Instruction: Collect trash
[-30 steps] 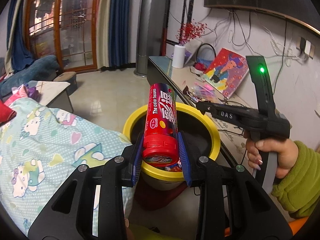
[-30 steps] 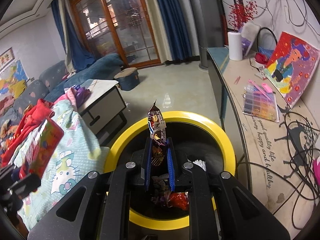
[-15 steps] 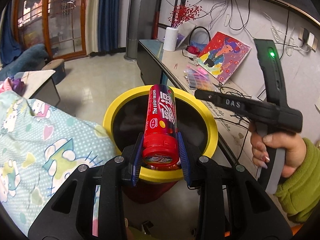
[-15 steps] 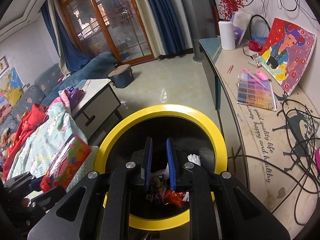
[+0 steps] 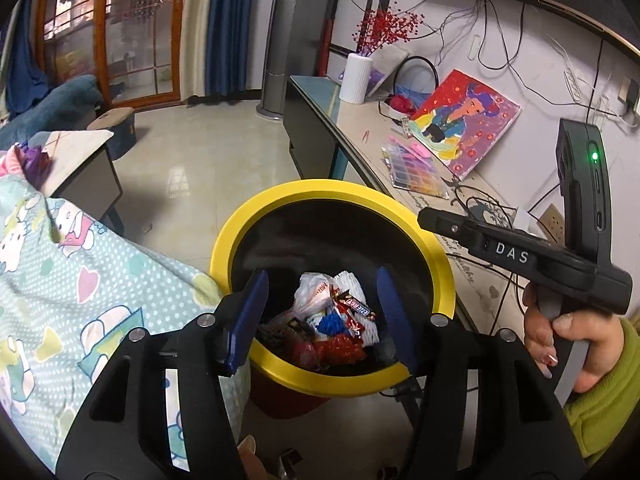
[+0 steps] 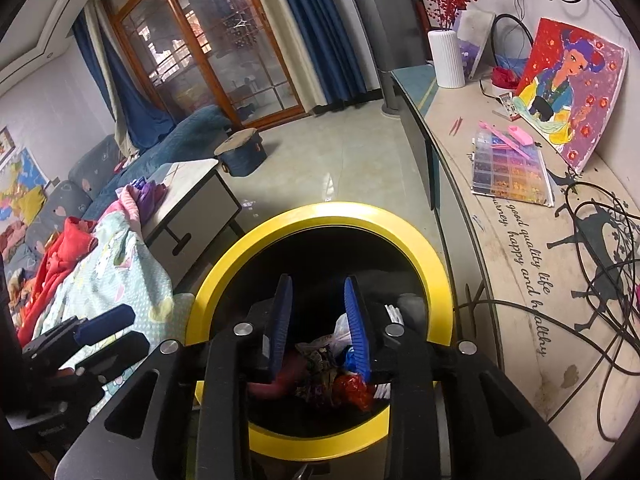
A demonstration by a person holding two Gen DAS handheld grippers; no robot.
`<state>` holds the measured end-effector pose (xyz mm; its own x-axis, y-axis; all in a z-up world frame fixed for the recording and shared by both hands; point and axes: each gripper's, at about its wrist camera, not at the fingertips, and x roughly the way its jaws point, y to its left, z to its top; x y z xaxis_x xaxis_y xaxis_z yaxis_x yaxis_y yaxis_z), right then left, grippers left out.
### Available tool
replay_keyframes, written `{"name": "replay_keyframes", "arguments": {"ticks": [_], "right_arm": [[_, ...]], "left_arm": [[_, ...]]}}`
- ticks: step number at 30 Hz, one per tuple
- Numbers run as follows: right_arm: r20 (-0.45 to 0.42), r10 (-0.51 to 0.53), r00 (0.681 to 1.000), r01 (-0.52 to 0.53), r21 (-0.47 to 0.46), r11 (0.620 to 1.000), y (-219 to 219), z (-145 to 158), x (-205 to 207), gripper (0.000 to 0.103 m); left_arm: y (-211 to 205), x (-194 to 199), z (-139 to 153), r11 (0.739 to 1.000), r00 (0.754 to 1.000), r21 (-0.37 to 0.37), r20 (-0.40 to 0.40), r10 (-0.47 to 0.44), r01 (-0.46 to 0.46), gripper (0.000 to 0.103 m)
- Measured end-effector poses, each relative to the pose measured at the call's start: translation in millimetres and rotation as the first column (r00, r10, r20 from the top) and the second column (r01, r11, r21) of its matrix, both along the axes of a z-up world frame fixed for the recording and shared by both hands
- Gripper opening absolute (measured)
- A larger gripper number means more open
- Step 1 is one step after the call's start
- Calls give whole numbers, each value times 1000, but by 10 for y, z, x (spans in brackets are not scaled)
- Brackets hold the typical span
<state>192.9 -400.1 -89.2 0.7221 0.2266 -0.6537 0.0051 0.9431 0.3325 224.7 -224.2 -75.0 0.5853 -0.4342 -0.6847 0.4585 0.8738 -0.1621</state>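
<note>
The yellow-rimmed bin (image 5: 332, 196) stands below both grippers and holds crumpled wrappers (image 5: 340, 312) and white paper. My left gripper (image 5: 322, 304) hangs over the bin's near edge, jaws opening, nothing between the blue pads. In the right wrist view my right gripper (image 6: 318, 314) sits over the same bin (image 6: 320, 216), jaws also opening and empty, with trash (image 6: 344, 384) below it. A blurred reddish shape (image 6: 280, 380) lies low in the bin. A hand (image 5: 560, 332) in a green sleeve holds the right gripper (image 5: 428, 218) at the bin's right edge. The left gripper (image 6: 132, 326) shows at the lower left.
A cartoon-print blanket (image 5: 80, 280) lies against the bin's left side. On the right runs a long low cabinet (image 6: 460, 184) with a bead box (image 6: 508, 172), a painting (image 6: 568, 88), a white vase (image 6: 446, 58) and loose cables (image 6: 600, 280). A coffee table (image 6: 192, 196) and stool (image 6: 240, 152) stand beyond.
The left gripper moved over the bin and opened; the red tube it held is gone from its jaws. The right gripper let its dark wrapper go and now stands wider.
</note>
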Motion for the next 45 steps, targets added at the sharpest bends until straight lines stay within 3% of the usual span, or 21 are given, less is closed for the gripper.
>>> {"name": "replay_keyframes", "arguments": {"ticks": [1, 7, 10, 16, 25, 38, 45], "right_arm": [[2, 3, 1000, -3, 1, 1000, 2, 1, -1, 33], [21, 19, 1000, -19, -9, 1000, 52, 34, -16, 52], [31, 24, 999, -23, -21, 1000, 104, 67, -26, 61], [65, 34, 997, -31, -53, 998, 239, 176, -81, 79], [132, 70, 989, -52, -133, 990, 562, 333, -201, 94], [151, 134, 979, -100, -212, 972, 982, 439, -303, 96], [181, 202, 962, -154, -248, 956, 1285, 579, -420, 96]], "left_arm": [[-1, 16, 13, 1000, 1000, -3, 1, 3, -3, 61], [152, -19, 98, 998, 998, -27, 20, 55, -55, 87], [237, -56, 148, 996, 996, -35, 30, 79, -77, 92], [428, -106, 210, 989, 989, -49, 41, 139, -137, 92], [746, -263, 298, 975, 973, -60, 77, 219, -215, 92], [1188, -505, 361, 948, 942, -74, 111, 316, -309, 92], [1479, -667, 434, 924, 914, -81, 135, 382, -374, 92]]}}
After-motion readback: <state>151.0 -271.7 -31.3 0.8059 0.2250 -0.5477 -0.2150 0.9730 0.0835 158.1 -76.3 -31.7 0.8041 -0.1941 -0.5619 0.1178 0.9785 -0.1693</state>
